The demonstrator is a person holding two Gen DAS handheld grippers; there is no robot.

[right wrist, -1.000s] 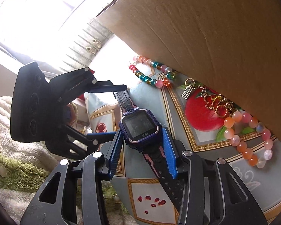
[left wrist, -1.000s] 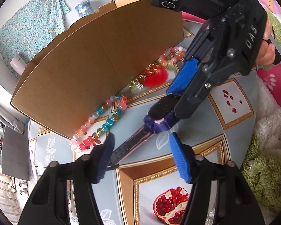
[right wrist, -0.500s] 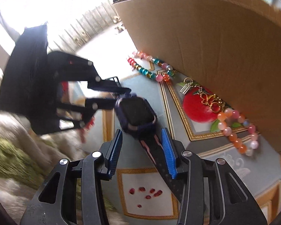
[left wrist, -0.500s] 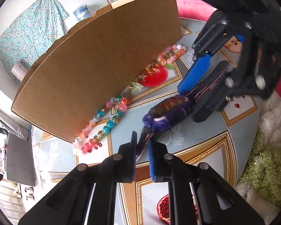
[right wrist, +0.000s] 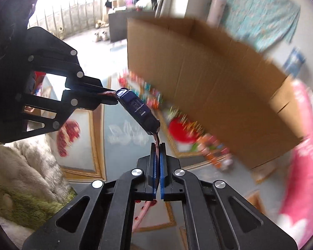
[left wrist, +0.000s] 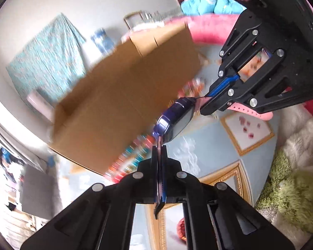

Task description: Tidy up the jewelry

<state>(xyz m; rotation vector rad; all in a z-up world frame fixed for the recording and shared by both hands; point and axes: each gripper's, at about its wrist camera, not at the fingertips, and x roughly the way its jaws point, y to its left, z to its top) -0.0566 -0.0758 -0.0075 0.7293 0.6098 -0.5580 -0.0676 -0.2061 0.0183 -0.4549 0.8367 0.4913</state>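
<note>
Two grippers are seen clamped on one watch [left wrist: 174,120], each on a strap end. In the left wrist view the left gripper [left wrist: 161,156] is closed tight, its blue pads pressed flat on the dark strap that runs up from between them to the purple watch body. In the right wrist view the right gripper [right wrist: 158,152] is likewise closed, its jaws having just shut on the pink-backed strap, whose loose tail is seen hanging below the pads. The watch is held clear above the table [left wrist: 210,145], stretched between the two tools and tilted, its side buttons turned toward the right camera. Beneath it a blue cloth with gold-framed fruit prints is spread. Further back, blurred strings of coloured beads [right wrist: 148,91] are laid on the cloth along the foot of a cardboard box [left wrist: 125,95], together with a second blurred bracelet [right wrist: 215,148] of orange and pink beads near a printed red fruit. Behind the box a patterned turquoise cloth [left wrist: 46,60] is hung against the wall.
</note>
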